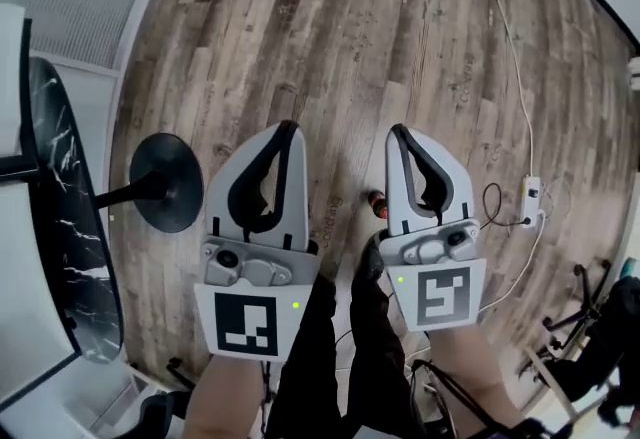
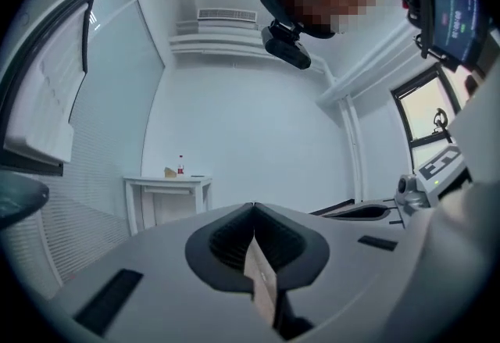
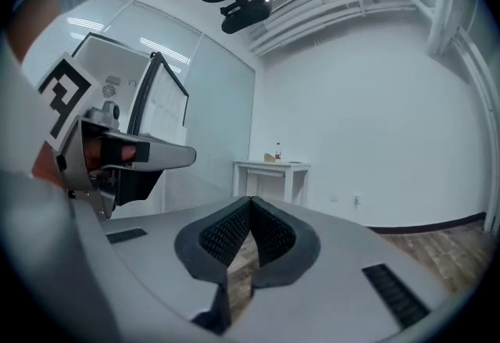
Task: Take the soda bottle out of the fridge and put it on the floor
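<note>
In the head view both grippers are held level over the wooden floor, side by side. My left gripper point(image 1: 291, 125) is shut with nothing between its jaws; in the left gripper view its tips point(image 2: 252, 205) meet. My right gripper point(image 1: 399, 128) is also shut and empty, and its tips point(image 3: 250, 198) touch in the right gripper view. A small dark red thing point(image 1: 378, 204), probably the soda bottle seen from above, stands on the floor just left of the right gripper and below it. No gripper touches it.
A black round stand base point(image 1: 165, 182) and a black marble tabletop point(image 1: 62, 227) lie at the left. A power strip point(image 1: 531, 193) with cables is at the right. A white side table point(image 2: 168, 180) point(image 3: 271, 169) carries a small bottle point(image 2: 180, 165). An open white door point(image 2: 47, 99) stands at the left.
</note>
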Tool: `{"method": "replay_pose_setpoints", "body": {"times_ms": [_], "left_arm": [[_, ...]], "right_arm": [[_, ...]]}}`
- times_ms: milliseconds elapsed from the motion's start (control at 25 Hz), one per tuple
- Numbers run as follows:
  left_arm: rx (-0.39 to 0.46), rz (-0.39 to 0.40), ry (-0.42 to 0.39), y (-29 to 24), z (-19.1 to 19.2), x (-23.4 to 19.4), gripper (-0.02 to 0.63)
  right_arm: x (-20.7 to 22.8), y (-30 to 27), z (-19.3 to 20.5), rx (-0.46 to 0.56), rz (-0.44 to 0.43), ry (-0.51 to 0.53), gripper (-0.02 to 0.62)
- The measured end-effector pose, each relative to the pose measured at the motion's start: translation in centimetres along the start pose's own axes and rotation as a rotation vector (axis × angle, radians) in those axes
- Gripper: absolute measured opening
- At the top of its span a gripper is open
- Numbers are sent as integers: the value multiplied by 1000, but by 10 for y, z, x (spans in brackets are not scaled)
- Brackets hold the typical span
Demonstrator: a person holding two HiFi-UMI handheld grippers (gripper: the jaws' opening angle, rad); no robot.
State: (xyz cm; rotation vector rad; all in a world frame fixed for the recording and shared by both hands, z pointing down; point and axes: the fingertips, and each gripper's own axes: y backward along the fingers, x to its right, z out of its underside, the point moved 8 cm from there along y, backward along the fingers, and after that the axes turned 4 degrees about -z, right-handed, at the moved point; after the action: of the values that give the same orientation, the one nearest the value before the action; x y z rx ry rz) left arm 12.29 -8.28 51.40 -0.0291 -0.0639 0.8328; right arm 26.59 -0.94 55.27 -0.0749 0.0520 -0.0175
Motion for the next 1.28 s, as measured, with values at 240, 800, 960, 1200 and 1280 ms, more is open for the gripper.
{"method": "replay_pose_setpoints", "body": {"times_ms": [240,800,960,1200,1280], "left_arm": [[103,-48,-35,17,-111,-19,17],[291,-127,-77,70,-331,-38,17],[330,-156,-63,87,-365,-44,17],[369,-178,-64,109,-393,-51,17],[371,-179,-66,114,-396,-51,17]], "right_arm": [[-1,-8,-126,114,-24,38,12],[-14,25,-374,334,-69,167,12],[-23,38,-411,370,-68,196,12],[-33,53,-438,404,-50,220,12],[-36,55,-441,407,-50,225,12]]}}
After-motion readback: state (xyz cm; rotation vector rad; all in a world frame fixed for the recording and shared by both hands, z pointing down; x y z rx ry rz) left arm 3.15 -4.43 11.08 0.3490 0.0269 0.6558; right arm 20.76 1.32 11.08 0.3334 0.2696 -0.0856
